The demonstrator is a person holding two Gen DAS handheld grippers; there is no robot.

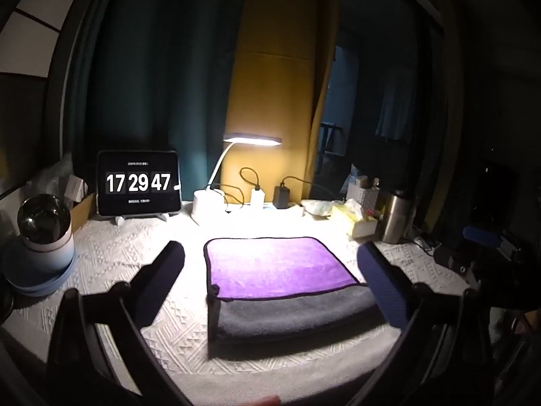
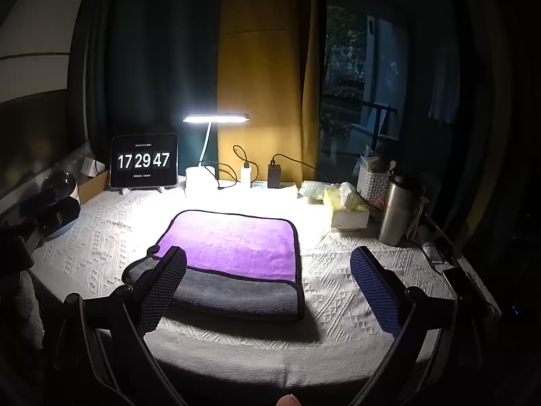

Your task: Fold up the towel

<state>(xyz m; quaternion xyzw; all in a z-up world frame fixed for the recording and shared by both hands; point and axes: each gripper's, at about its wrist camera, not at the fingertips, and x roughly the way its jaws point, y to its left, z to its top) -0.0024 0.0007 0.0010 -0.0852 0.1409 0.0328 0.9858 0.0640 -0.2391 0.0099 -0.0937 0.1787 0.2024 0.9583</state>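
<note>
Your left gripper (image 1: 270, 264) wide open, empty; right gripper (image 2: 268, 267) same. Towel (image 1: 284, 280) folded on table (image 1: 135, 257), untouched.

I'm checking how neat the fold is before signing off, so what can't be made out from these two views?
- Towel near-left corner: right wrist view, hidden behind a finger of the right hand-held gripper.
- Layers under the grey flap: both views, covered by the flap itself.
- Small text on the clock tablet: too small in both views.
- Table's right edge: too dark in the left wrist view.
</note>
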